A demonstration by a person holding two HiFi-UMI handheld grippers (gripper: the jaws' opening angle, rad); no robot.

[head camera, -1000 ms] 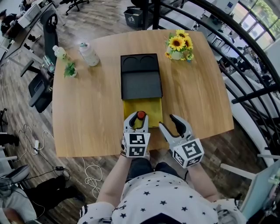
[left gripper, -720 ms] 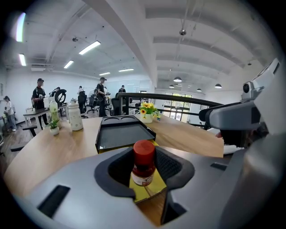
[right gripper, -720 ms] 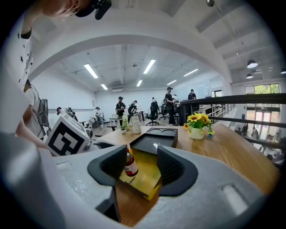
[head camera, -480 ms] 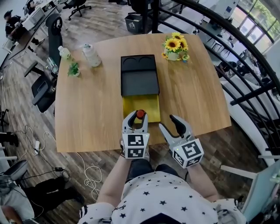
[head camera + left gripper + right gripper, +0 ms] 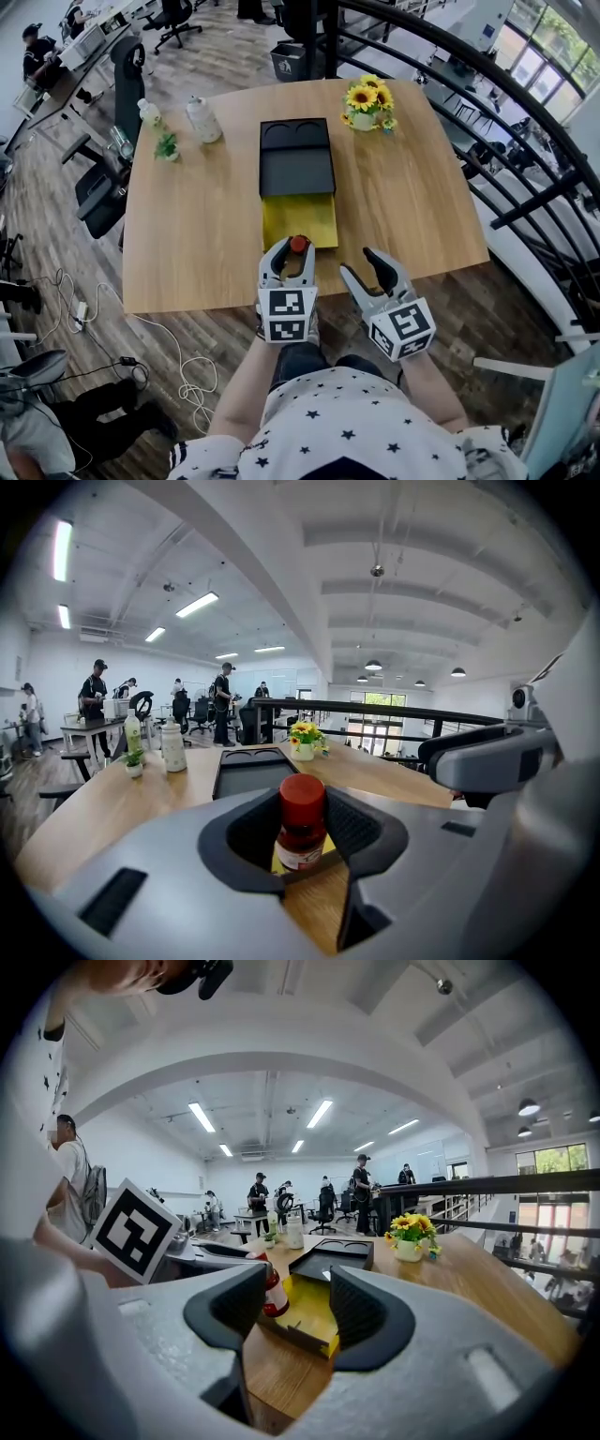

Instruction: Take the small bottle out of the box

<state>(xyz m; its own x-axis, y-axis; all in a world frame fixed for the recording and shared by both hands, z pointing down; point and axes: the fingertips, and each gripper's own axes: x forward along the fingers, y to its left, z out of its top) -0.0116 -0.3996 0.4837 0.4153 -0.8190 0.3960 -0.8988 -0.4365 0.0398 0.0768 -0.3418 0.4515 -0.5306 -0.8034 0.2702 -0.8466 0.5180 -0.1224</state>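
Head view shows only the red cap of the small bottle (image 5: pixel 299 245), its body hidden inside the left gripper (image 5: pixel 287 258) clamping it at the yellow box's (image 5: pixel 299 220) near edge, while the right gripper (image 5: pixel 359 264) hangs open, empty.

Left hand-held gripper (image 5: pixel 295 255) clamped; right hand-held gripper (image 5: pixel 366 269) jaws apart

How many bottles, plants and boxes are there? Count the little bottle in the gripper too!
Bottles: 3 (small bottle, white bottle, clear bottle)
Plants: 2 (sunflowers, small green plant)
Boxes: 1 (box)
Total: 6
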